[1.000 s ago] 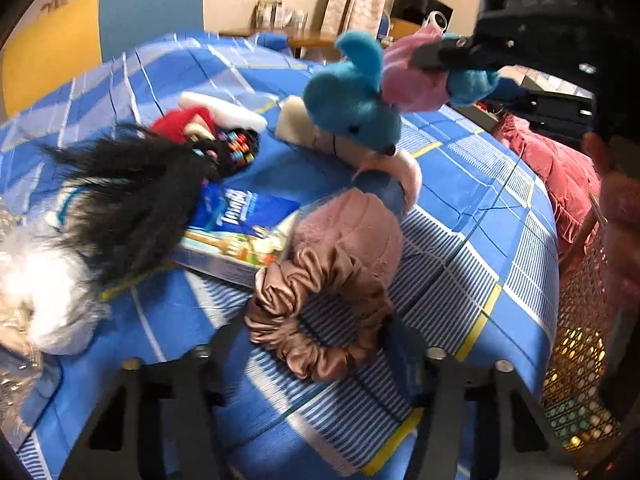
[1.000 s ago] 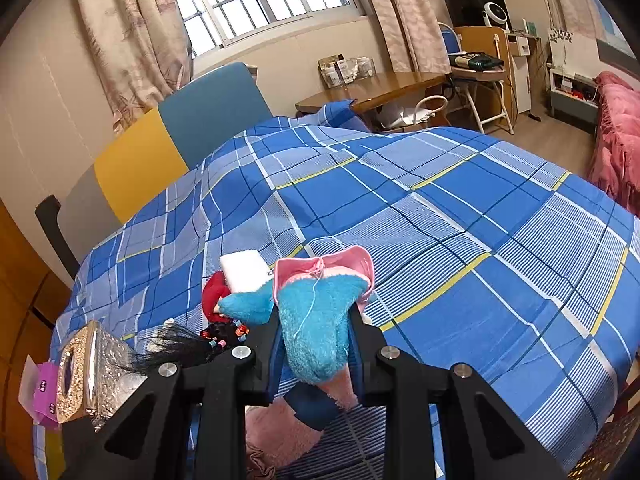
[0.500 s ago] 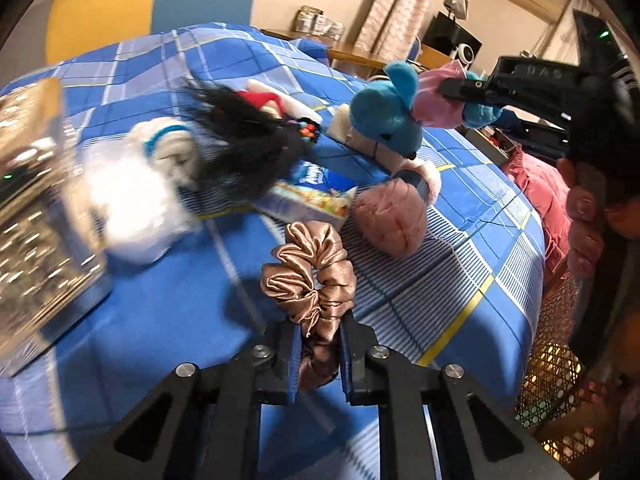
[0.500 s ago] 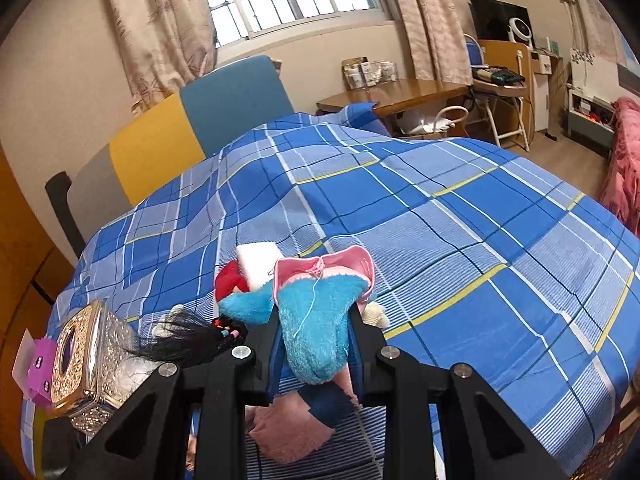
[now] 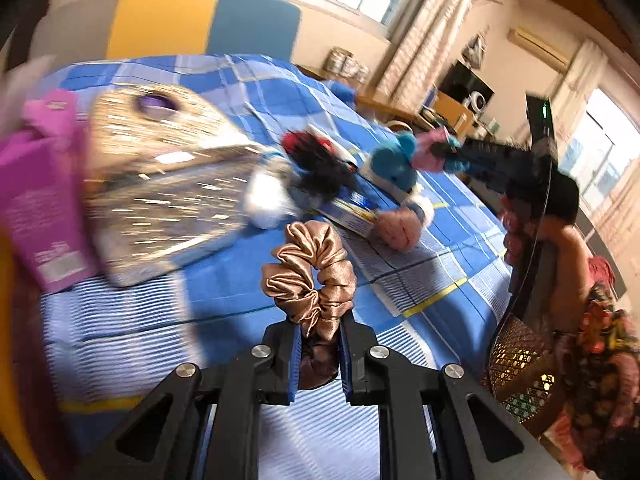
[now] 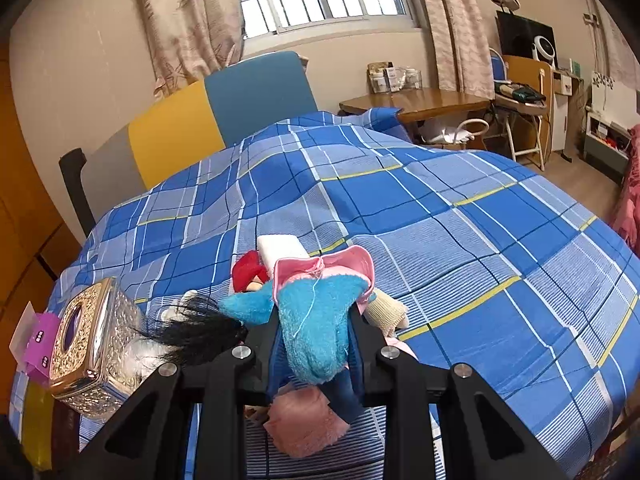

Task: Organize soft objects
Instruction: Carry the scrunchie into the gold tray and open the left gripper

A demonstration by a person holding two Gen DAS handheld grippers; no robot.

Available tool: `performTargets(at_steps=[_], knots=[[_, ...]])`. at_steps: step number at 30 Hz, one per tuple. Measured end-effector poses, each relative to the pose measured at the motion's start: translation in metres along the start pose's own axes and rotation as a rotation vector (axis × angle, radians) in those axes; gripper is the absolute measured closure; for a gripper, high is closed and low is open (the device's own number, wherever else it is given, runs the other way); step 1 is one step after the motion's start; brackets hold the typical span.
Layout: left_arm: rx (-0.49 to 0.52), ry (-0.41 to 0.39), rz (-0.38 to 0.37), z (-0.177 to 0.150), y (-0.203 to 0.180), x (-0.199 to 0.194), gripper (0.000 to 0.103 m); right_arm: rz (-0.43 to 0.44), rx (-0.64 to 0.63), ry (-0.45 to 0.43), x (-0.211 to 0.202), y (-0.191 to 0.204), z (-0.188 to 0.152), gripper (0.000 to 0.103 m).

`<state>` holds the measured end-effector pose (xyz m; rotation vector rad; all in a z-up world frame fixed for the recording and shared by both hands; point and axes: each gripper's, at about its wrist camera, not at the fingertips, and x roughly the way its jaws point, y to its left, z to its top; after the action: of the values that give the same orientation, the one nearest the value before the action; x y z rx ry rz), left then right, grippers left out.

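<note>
The left gripper (image 5: pixel 318 354) clamps a brown satin scrunchie (image 5: pixel 310 276) above the blue plaid bedspread (image 6: pixel 460 240); the right gripper (image 6: pixel 316 356) clamps a blue plush toy (image 6: pixel 316 328).

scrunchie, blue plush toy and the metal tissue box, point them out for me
scrunchie (image 5: pixel 310 268), left wrist view, on its satin ruffles.
blue plush toy (image 6: pixel 316 328), right wrist view, on its blue body.
metal tissue box (image 6: pixel 94 344), right wrist view, on its embossed side.

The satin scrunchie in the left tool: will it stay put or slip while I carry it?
The scrunchie looks glossy, so probably slippery; the left tool pinches only its lower folds. It is bunched fabric that squashes between the pads, so likely floppy and light. The loop holds its shape above the tool, so it may wobble more than droop.
</note>
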<state>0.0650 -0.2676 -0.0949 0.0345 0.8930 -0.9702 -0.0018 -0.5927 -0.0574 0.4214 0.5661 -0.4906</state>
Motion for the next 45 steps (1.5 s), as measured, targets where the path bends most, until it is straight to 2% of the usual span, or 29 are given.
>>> performTargets(at_steps=[6,10,14,19,23,29,31,33,35,36,39,45], knots=[[-0.088,-0.062,0.054,0.003,0.051,-0.062,0.087,0.028,-0.044,-0.059,-0.015,0.013,-0.002,0.077],[-0.167,-0.085,0.126,0.002,0.103,-0.100,0.087,0.049,-0.058,-0.084,-0.027,0.022,-0.006,0.077],[-0.214,-0.076,0.217,-0.002,0.152,-0.120,0.087,0.078,-0.054,-0.074,-0.036,0.032,-0.016,0.077],[-0.290,-0.021,0.313,-0.006,0.217,-0.128,0.087,0.128,-0.089,-0.066,-0.058,0.059,-0.032,0.077],[-0.353,0.034,0.394,-0.004,0.269,-0.127,0.087,0.200,-0.123,-0.085,-0.085,0.087,-0.040,0.077],[-0.389,0.103,0.460,0.008,0.318,-0.114,0.086,0.314,-0.199,-0.093,-0.121,0.136,-0.058,0.077],[-0.399,0.116,0.496,0.010,0.328,-0.110,0.078,0.359,-0.215,-0.080,-0.129,0.153,-0.067,0.077],[-0.404,0.124,0.521,0.013,0.338,-0.109,0.053,0.399,-0.224,-0.060,-0.135,0.169,-0.077,0.077],[-0.402,0.104,0.545,0.013,0.340,-0.113,0.041,0.433,-0.243,-0.041,-0.138,0.185,-0.084,0.077],[-0.402,0.095,0.557,0.013,0.340,-0.116,0.038,0.450,-0.263,-0.031,-0.139,0.195,-0.090,0.077],[-0.417,0.039,0.530,0.012,0.339,-0.130,0.028,0.484,-0.307,-0.006,-0.138,0.219,-0.102,0.077],[-0.454,-0.102,0.593,-0.004,0.312,-0.174,0.025,0.552,-0.358,0.069,-0.124,0.264,-0.125,0.077]])
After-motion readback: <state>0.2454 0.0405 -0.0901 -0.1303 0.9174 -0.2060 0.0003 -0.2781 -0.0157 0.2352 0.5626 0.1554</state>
